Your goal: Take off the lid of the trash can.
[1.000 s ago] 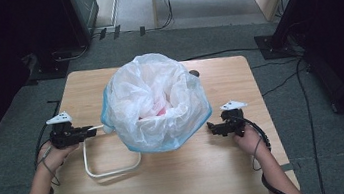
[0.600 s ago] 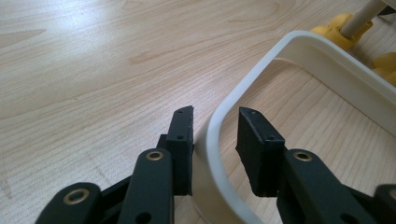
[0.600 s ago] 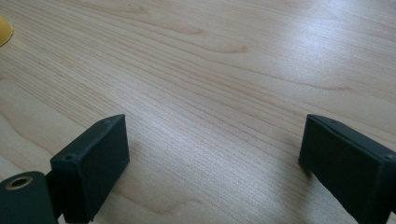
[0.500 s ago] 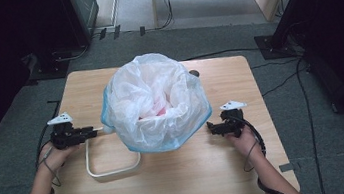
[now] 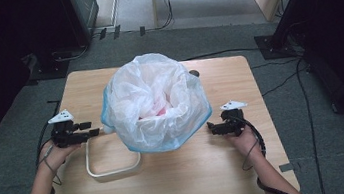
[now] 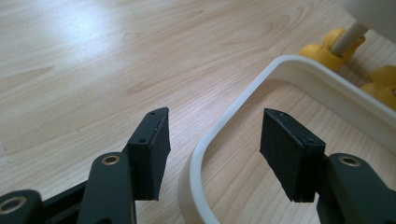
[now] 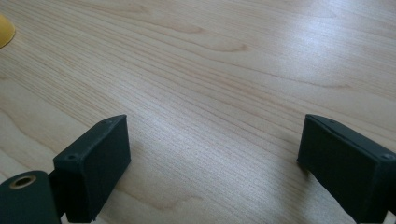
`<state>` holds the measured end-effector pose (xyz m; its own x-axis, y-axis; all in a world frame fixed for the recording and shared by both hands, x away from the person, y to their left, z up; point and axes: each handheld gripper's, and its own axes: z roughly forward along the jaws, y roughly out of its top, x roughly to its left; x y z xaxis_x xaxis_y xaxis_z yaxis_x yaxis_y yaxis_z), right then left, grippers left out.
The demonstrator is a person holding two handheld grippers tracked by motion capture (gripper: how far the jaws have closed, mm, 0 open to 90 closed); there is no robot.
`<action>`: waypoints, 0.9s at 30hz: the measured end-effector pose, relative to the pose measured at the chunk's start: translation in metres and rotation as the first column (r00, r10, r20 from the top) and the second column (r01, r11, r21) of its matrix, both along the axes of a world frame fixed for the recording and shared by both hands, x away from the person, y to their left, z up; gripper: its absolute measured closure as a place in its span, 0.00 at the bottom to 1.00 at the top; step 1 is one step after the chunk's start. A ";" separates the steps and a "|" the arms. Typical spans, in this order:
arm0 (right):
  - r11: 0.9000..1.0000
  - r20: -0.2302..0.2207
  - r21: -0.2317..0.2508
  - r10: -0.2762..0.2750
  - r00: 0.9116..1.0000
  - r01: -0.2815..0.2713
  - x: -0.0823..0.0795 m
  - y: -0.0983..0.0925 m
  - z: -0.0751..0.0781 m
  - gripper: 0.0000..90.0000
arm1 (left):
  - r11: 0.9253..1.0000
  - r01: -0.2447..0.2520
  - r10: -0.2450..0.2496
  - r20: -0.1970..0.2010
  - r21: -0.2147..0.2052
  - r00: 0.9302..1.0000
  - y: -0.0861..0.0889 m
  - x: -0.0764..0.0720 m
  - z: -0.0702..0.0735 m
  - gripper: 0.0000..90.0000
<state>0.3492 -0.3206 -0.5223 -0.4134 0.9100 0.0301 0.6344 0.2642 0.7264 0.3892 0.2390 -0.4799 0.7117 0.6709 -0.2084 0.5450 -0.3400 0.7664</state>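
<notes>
We see the white handle [image 6: 224, 130] at lower centre of the left gripper view, between the left gripper's [image 6: 212, 140] jaws, which have just been opening, pads clear; the right gripper [image 7: 215, 154] is spread over bare table [image 7: 210, 60].

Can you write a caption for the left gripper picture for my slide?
Left gripper with jaws just opened, astride the white handle loop on the wooden table.

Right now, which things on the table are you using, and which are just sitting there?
In use:
- white handle, between the left gripper's just-opening jaws, not pinched
- bin with white bag
- right gripper, open beside the bin

Just sitting there:
- yellow pieces
- wooden table
</notes>
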 end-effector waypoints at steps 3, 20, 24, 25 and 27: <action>1.000 0.024 0.007 0.010 1.000 -0.010 0.000 0.000 0.004 0.10 | 1.000 0.001 -0.001 0.010 0.005 1.000 -0.001 -0.001 0.003 0.44; 0.992 0.060 0.077 0.097 0.993 -0.102 0.000 -0.002 0.029 0.24 | 0.999 0.019 -0.019 0.000 0.031 1.000 -0.016 -0.005 0.020 0.36; 0.985 0.067 0.102 0.134 0.989 -0.141 -0.001 -0.003 0.036 0.24 | 0.999 0.039 -0.039 0.025 0.029 0.999 -0.021 -0.007 0.025 0.36; 0.982 0.073 0.103 0.152 0.986 -0.159 -0.001 -0.003 0.038 0.24 | 0.999 0.042 -0.043 0.031 0.025 0.999 -0.022 -0.007 0.026 0.36; 0.976 0.079 0.111 0.182 0.980 -0.190 -0.002 -0.003 0.043 0.24 | 0.998 0.055 -0.055 0.040 0.024 0.998 -0.024 -0.008 0.029 0.35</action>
